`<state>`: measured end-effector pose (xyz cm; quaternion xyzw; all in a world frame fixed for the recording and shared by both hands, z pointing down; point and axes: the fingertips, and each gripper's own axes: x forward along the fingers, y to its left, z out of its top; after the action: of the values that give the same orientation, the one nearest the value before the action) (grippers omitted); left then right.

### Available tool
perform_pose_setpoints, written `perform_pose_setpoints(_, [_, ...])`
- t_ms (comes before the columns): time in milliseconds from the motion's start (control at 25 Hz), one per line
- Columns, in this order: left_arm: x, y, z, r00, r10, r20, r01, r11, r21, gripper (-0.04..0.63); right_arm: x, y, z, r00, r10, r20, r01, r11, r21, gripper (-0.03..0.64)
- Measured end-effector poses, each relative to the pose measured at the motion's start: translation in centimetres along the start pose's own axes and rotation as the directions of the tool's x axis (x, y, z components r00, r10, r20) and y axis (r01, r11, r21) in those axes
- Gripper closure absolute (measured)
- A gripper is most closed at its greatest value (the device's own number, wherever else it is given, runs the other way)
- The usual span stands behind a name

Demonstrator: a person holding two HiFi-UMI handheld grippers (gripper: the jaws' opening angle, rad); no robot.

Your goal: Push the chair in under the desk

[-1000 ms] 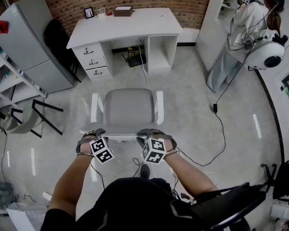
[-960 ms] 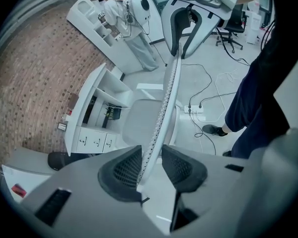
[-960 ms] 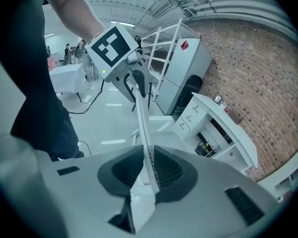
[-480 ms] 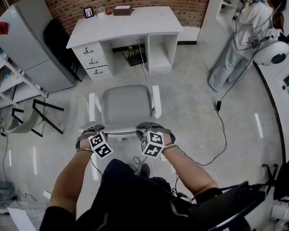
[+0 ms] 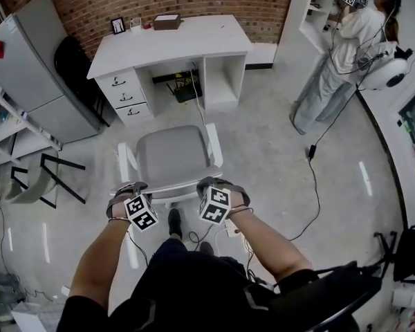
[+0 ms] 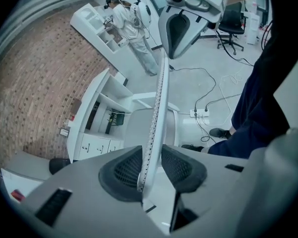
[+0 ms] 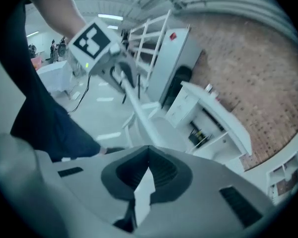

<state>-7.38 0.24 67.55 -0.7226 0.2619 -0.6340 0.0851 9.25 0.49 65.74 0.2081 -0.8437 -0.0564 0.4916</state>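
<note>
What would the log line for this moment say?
chair: short of desk | left gripper: shut on chair back | right gripper: shut, at chair back

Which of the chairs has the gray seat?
The white-armed chair in the middle of the floor, facing the white desk. Its seat is gray, while the other chair, standing beside the fridge, is all black.

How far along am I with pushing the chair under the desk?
Done: the left fingers and right fingers are closed on the chair's top back edge. In hand: the chair faces the desk's opening but stands on open floor short of it. Left: roll it forward until the seat sits under the desktop.
</note>
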Motion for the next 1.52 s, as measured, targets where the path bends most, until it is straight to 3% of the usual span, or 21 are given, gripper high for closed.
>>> perform_pose_setpoints(80, [0.3, 0.4, 0.3, 1.000, -0.001, 0.012, 0.001, 0.999, 0.035, 0.474, 0.8, 0.3, -2.1, 0.998, 0.037, -0.057, -0.038, 0.999, -0.016, 0.611])
perform_pose_setpoints(200, [0.6, 0.7, 1.0, 0.999, 0.000, 0.049, -0.003, 0.999, 0.047, 0.476, -0.4, -0.9, -2.3, 1.000, 0.018, 0.023, -0.019, 0.998, 0.057, 0.609])
perform_pose_setpoints(400, [1.5, 2.7, 0.9, 0.996, -0.016, 0.085, 0.011, 0.998, 0.061, 0.480, -1.7, -4.5, 1.2, 0.994, -0.094, 0.056, 0.095, 0.995, -0.024, 0.605])
perform_pose_setpoints(440, [1.7, 3.0, 0.9, 0.996, -0.020, 0.091, 0.015, 0.998, 0.062, 0.480, -1.7, -5.2, 1.9, 0.993, -0.100, 0.058, 0.102, 0.994, -0.038, 0.569])
perform_pose_setpoints(520, [2.0, 3.8, 0.9, 0.995, -0.027, 0.099, 0.021, 0.998, 0.061, 0.482, -1.2, -6.2, 3.2, 0.994, -0.098, 0.048, 0.102, 0.992, -0.080, 0.426])
perform_pose_setpoints(840, [2.9, 6.0, 1.1, 0.991, -0.029, 0.127, 0.020, 0.997, 0.071, 0.486, 5.9, -7.5, 3.5, 0.991, -0.004, -0.130, -0.033, 0.959, -0.281, 0.411])
perform_pose_setpoints(920, [3.0, 6.5, 1.2, 0.990, -0.038, 0.134, 0.028, 0.997, 0.073, 0.486, 7.1, -8.1, 3.4, 0.990, -0.016, -0.143, -0.024, 0.961, -0.275, 0.419])
perform_pose_setpoints(1000, [3.3, 6.9, 1.0, 0.988, -0.067, 0.139, 0.057, 0.996, 0.075, 0.486, 7.6, -8.8, 3.6, 0.990, -0.038, -0.138, 0.005, 0.972, -0.235, 0.471])
perform_pose_setpoints(1360, [4.9, 8.8, -0.2, 0.985, -0.118, 0.126, 0.101, 0.987, 0.128, 0.489, 9.2, -9.8, 4.8, 0.974, -0.018, -0.226, -0.034, 0.974, -0.225, 0.485])
perform_pose_setpoints(1520, [6.0, 9.6, -0.4, 0.987, -0.108, 0.116, 0.096, 0.990, 0.108, 0.494, 9.7, -10.4, 5.1, 0.976, -0.014, -0.217, -0.028, 0.982, -0.188, 0.481])
